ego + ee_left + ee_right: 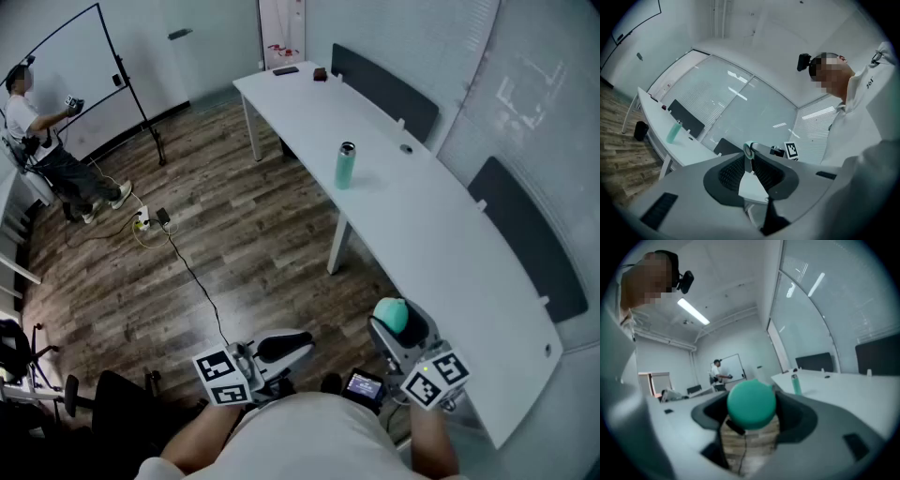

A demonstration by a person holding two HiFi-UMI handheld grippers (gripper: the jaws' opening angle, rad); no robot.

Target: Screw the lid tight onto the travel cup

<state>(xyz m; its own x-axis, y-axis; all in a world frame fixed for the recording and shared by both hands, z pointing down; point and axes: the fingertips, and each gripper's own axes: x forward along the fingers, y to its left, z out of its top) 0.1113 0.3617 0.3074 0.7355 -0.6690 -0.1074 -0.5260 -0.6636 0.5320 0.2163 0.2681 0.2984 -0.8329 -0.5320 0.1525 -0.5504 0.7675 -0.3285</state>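
So the right gripper [397,324] had its fingers spread about as wide as they go, clamped on the round teal lid [751,404]. In the right gripper view the lid sat squarely between the two dark pads, domed side facing the camera. From the head view, that gripper was held low and close to the person's body, right by the near edge of the long white table [450,253].

The left gripper [298,345] was pretty much closed, fingers pinched together with nothing in them. In the left gripper view the two ribbed pads met at a point, and you could see the other gripper just past them with the lid edge-on. It hung over the wood floor [234,244], beside the right one and a bit further from the table.

The travel cup [346,165] was nowhere near either gripper. It stood upright on the table, a teal body with a metal-looking top, well apart from the lid and further along the tabletop. Both gripper views caught it as a small green shape out on the white surface.

Other stuff: dark panels [384,89] stood along the far side of the table, a couple of small dark items [286,70] lay at its far end, and a cable [192,277] snaked across the floor. Off in the corner another person [42,141] sat by a whiteboard [70,56].
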